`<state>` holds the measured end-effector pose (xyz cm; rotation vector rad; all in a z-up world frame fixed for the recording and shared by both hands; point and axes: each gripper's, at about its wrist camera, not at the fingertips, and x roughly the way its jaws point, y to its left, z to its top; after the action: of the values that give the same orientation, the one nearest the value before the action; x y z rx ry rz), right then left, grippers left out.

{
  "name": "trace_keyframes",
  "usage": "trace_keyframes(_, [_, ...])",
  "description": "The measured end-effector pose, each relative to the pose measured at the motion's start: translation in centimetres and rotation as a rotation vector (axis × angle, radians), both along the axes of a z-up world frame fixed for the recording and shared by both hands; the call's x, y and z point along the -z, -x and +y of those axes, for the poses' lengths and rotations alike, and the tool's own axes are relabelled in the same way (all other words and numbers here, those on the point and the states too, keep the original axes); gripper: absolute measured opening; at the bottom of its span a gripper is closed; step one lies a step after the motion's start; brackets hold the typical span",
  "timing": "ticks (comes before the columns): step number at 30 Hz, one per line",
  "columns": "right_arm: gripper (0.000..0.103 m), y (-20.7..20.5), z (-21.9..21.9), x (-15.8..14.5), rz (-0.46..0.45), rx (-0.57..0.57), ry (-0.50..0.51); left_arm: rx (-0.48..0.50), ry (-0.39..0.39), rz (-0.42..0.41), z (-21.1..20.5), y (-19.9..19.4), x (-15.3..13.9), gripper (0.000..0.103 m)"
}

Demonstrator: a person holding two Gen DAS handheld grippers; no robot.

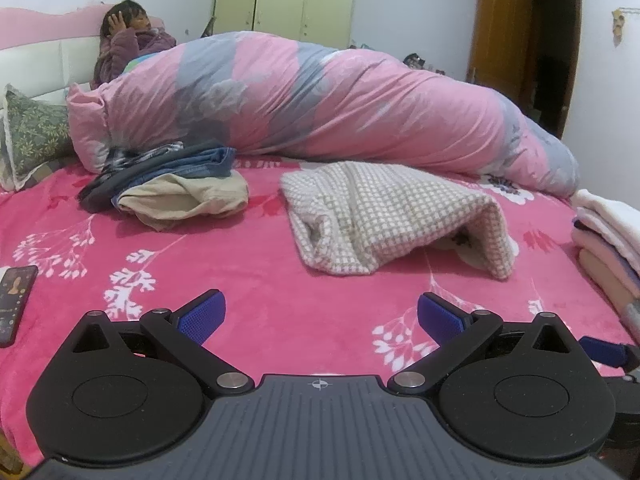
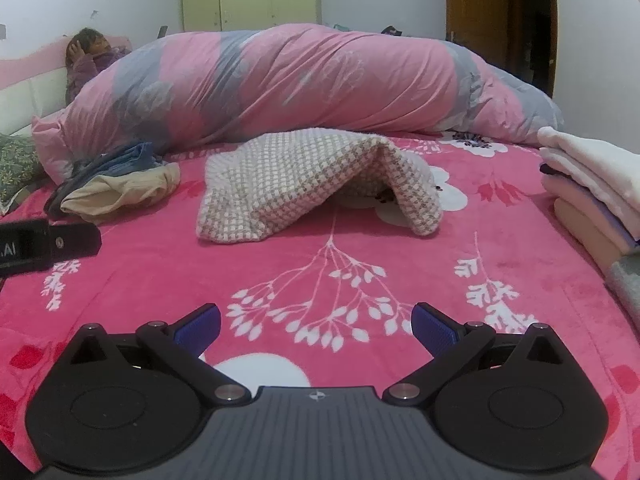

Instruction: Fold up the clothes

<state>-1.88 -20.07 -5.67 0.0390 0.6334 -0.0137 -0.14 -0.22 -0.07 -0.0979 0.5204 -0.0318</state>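
A beige-and-white checked garment lies crumpled and humped on the pink flowered bedspread, ahead of both grippers. My left gripper hovers open over the bedspread, short of the garment, with nothing between its blue fingers. My right gripper is likewise open and holds nothing, directly in front of the garment. A loose heap of clothes, denim on top and tan below, lies at the back left. A stack of folded clothes sits at the right edge.
A rolled pink-and-grey duvet runs across the back of the bed, with a person leaning on the headboard behind it. A phone lies at the left edge. A green patterned pillow sits far left. A doorway opens at right.
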Motion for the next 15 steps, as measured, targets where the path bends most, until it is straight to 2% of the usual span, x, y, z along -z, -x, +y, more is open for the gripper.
trace_keyframes(4, [0.103, 0.1, 0.4, -0.1, -0.008, 0.01, 0.012, -0.002, -0.034, -0.001, -0.8, 0.5, 0.2, 0.103])
trace_keyframes(6, [0.103, 0.0, 0.4, 0.0, -0.005, 0.015, 0.012, 0.011, -0.017, 0.03, 0.1, -0.2, 0.2, 0.103])
trace_keyframes(15, [0.103, -0.1, 0.3, -0.1, 0.003, 0.042, -0.014, 0.048, 0.007, 0.008, 0.5, -0.2, 0.6, 0.103])
